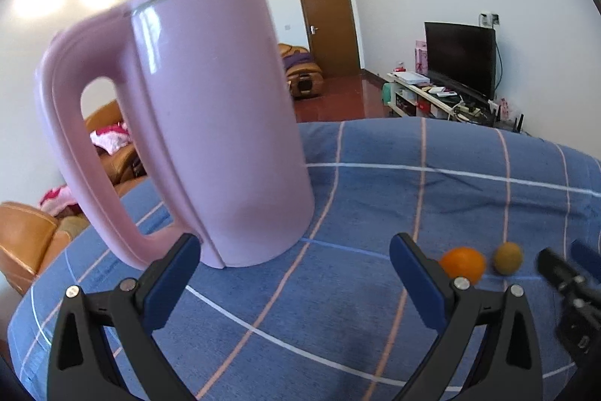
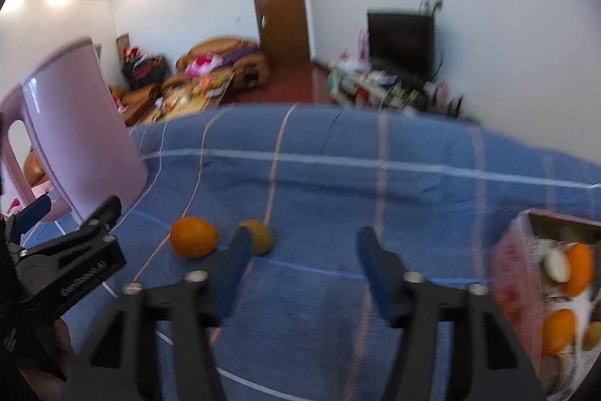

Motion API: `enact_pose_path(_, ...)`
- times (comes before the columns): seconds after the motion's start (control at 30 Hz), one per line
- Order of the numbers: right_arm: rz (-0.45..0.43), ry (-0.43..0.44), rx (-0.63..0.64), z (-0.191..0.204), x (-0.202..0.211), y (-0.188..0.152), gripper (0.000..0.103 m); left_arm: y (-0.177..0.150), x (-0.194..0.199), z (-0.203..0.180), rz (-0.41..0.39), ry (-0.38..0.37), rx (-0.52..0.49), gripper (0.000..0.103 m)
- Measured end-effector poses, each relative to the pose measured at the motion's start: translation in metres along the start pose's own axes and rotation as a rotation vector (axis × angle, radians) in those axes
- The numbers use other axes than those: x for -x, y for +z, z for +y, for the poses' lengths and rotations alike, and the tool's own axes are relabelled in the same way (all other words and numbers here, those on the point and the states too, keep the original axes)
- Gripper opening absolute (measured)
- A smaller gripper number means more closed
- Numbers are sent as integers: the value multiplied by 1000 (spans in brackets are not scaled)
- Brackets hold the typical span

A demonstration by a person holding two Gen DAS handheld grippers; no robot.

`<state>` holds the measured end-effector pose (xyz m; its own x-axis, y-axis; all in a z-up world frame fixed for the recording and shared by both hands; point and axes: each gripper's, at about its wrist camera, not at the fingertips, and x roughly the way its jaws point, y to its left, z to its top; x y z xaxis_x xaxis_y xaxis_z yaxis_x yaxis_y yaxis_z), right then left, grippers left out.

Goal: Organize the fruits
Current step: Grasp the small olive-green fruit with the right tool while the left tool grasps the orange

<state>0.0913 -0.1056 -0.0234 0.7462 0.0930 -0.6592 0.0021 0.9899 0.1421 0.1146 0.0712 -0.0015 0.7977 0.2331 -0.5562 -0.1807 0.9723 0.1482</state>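
An orange [image 1: 462, 264] and a brownish-green round fruit [image 1: 508, 258] lie side by side on the blue checked cloth [image 1: 375, 183]. In the right wrist view the orange [image 2: 193, 237] sits left of my right gripper's fingers, and the green-brown fruit [image 2: 263, 237] is partly hidden behind the left finger. My right gripper [image 2: 305, 235] is open with only cloth between its fingers. A pink box [image 2: 512, 262] at the right edge holds oranges and other fruit. My left gripper [image 1: 295, 247] is open and empty, just short of a pink kettle [image 1: 210, 123].
The tall pink kettle [image 2: 82, 130] stands on the cloth at the left, close to the left gripper. Beyond the table's far edge lie a brown sofa [image 2: 221, 57], a door and a television [image 1: 460, 57] on a low stand.
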Motion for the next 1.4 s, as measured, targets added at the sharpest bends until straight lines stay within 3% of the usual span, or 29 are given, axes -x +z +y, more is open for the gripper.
enact_pose_path(0.13, 46, 72, -10, 11, -20, 4, 55, 1, -5, 5, 20, 4, 24, 103)
enact_pose_path(0.2, 81, 59, -6, 17, -30, 6, 54, -1, -9, 4, 27, 2, 22, 103)
enact_pose_path(0.23, 99, 58, -7, 19, -35, 6, 51, -1, -10, 3, 30, -1, 20, 103)
enact_pose_path(0.27, 117, 60, -1, 22, -40, 6, 41, -1, -11, 2, 32, -3, 18, 103)
enact_pose_path(0.4, 144, 40, 11, 30, -49, 7, 32, -1, -11, 0, 31, -12, 11, 103)
enact_pose_path(0.57, 145, 15, 28, 30, -47, 9, 32, -1, -12, -2, 37, -22, 2, 103)
enact_pose_path(0.8, -85, -90, -43, 16, 8, 0, 32, 0, -6, -7, 26, -113, -3, 103)
enact_pose_path(0.9, -210, -176, -75, 6, 41, -10, 32, -1, -4, -14, 31, -172, -28, 103)
enact_pose_path(1.0, -281, -238, -69, 2, 62, -17, 32, -3, -3, -20, 47, -217, -36, 103)
enact_pose_path(1.17, -337, -274, -45, 4, 76, -19, 32, -4, 2, -36, 61, -313, -40, 100)
enact_pose_path(1.23, -342, -267, -34, 6, 76, -19, 32, -4, 1, -51, 71, -307, -88, 94)
enact_pose_path(1.3, -342, -258, -28, 7, 76, -18, 32, -3, -6, -68, 113, -298, -140, 80)
enact_pose_path(1.4, -333, -247, -27, 4, 72, -14, 32, -5, -24, -86, 198, -307, -150, 74)
